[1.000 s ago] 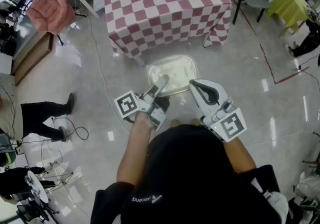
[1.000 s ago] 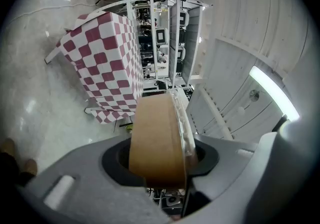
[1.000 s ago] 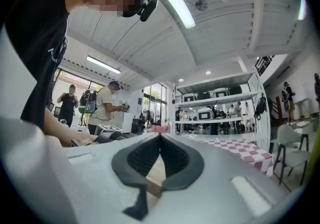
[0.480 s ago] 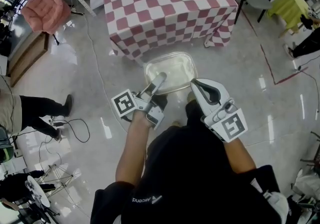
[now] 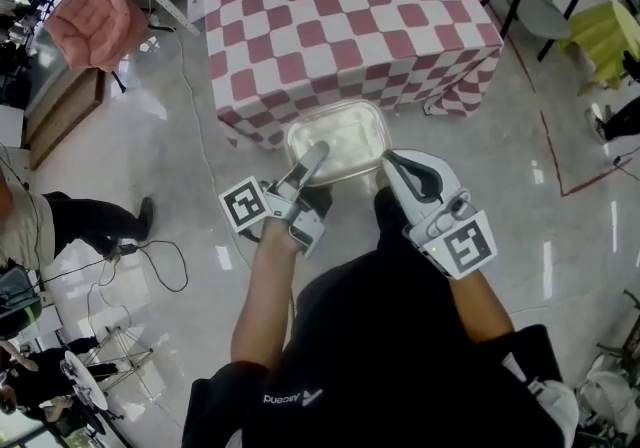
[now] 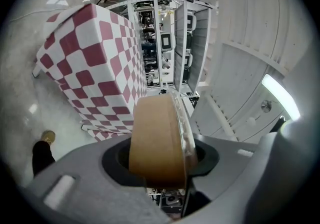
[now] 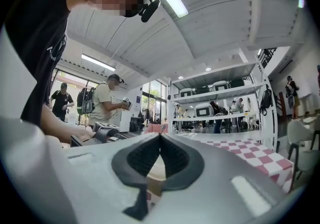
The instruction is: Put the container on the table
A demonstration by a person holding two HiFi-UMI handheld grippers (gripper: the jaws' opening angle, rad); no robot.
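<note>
The container [image 5: 345,136] hangs over the floor just short of the desk [image 5: 330,16], carried by two thin pinches: the left tool [image 5: 318,158] is clamped partway closed on its near-left rim, and the right tool [image 5: 392,164] is nipped almost together on the right rim. If either tool leads, the container may twist and slip free. Held too low, its front edge could catch the checked cloth and drag it
</note>
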